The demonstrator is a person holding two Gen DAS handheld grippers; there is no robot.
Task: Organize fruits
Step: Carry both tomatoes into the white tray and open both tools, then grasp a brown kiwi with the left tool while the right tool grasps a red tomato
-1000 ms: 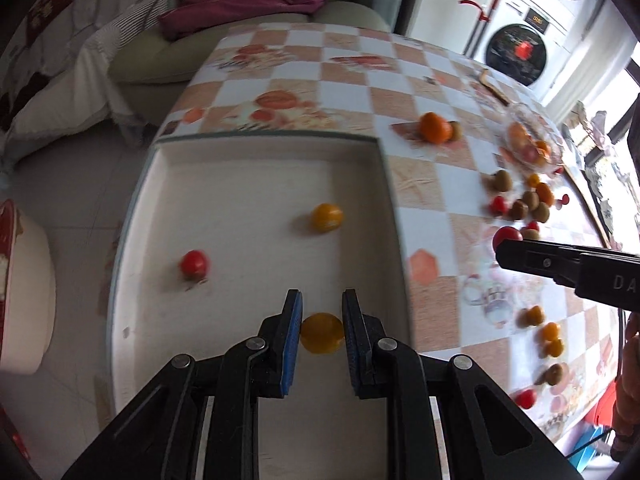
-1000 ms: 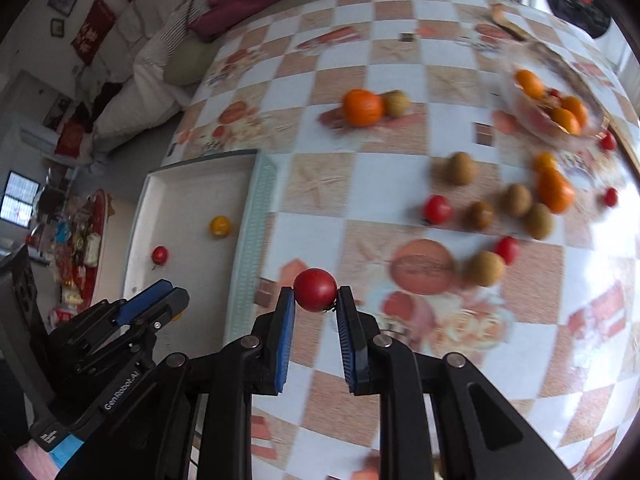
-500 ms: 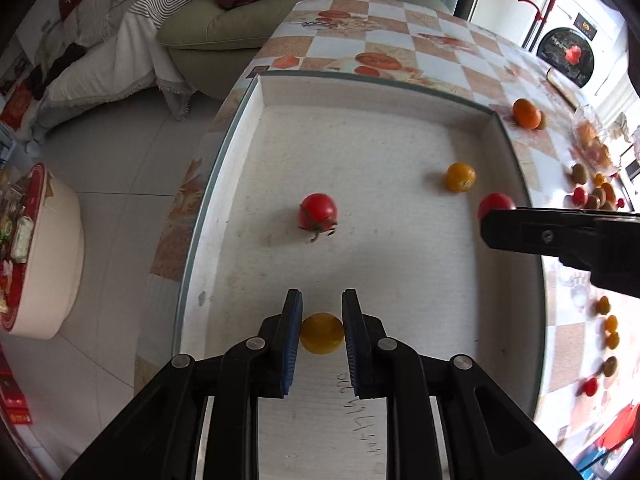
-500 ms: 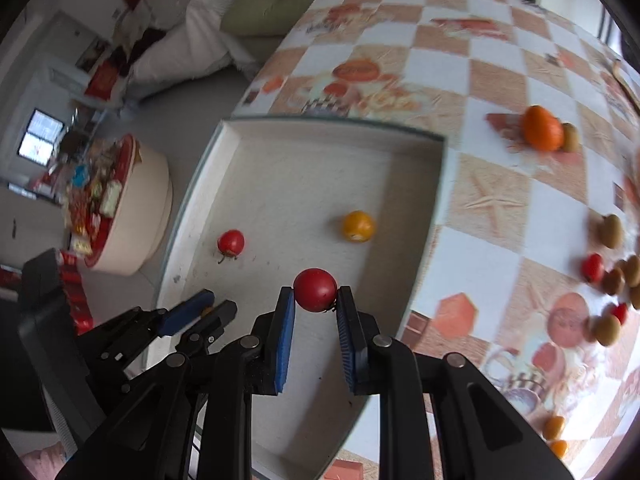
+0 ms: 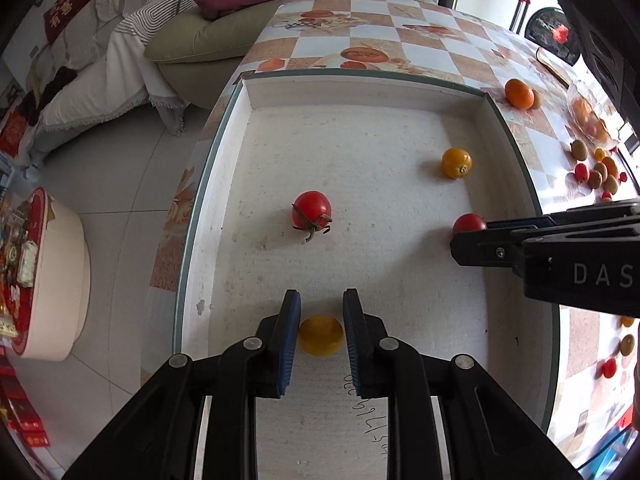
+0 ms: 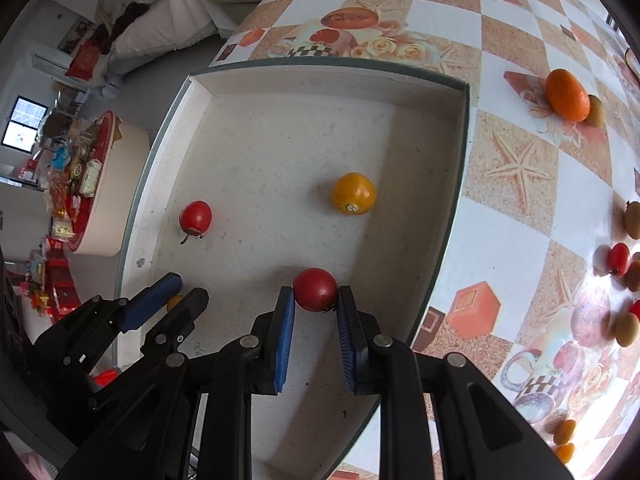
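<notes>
Right claw [image 6: 313, 305] (clenching red tomato [image 6: 315, 289]) moved over tray [image 6: 256, 136]; left claw [image 5: 321, 314] opening around yellow tomato [image 5: 321, 335].

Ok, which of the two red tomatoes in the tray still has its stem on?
The loose red tomato near the white tray's left wall has a stem; the red tomato in the right tongs shows none.

The right gripper [image 6: 315, 304] holds a red tomato [image 6: 315, 289] between its blue pads, above the floor of the white tray [image 6: 460, 184]. In the tray lie a yellow tomato [image 6: 353, 193] and another red tomato [image 6: 195, 217], well apart. The left gripper [image 6: 174, 294] is at the lower left, its jaws opening around a small yellow fruit [image 6: 175, 302].
</notes>
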